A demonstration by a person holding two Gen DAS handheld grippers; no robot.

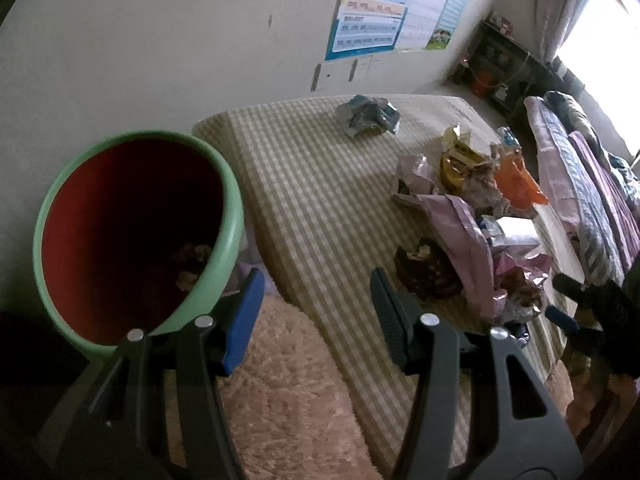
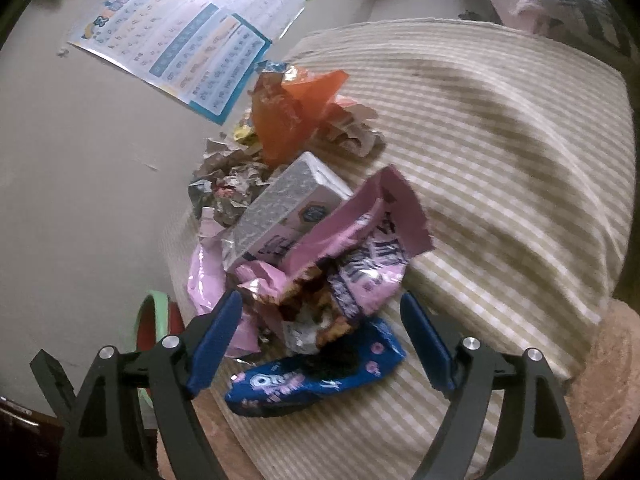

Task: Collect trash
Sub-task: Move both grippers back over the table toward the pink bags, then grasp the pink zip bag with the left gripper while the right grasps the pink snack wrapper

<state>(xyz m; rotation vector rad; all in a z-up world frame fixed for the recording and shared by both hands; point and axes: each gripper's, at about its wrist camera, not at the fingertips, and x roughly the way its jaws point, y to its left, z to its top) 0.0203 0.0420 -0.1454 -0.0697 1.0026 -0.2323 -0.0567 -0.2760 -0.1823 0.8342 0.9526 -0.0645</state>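
A green bin with a red inside (image 1: 132, 236) stands at the left of the checked mattress (image 1: 312, 184), with some scraps in its bottom. My left gripper (image 1: 316, 316) is open and empty beside the bin, over the mattress edge. A heap of wrappers (image 1: 472, 208) lies on the mattress, with a silver wrapper (image 1: 368, 114) apart further back. In the right wrist view my right gripper (image 2: 320, 340) is open, its fingers either side of a blue Oreo wrapper (image 2: 312, 380) and a pink wrapper (image 2: 360, 248). A grey carton (image 2: 280, 208) and an orange bag (image 2: 292, 116) lie behind.
A fluffy pink rug (image 1: 280, 392) lies below the mattress edge. A wall with posters (image 1: 392, 8) is behind. Folded blankets (image 1: 580, 184) lie along the right side. My right gripper shows at the right edge of the left wrist view (image 1: 576, 304). The bin rim (image 2: 156, 320) shows in the right wrist view.
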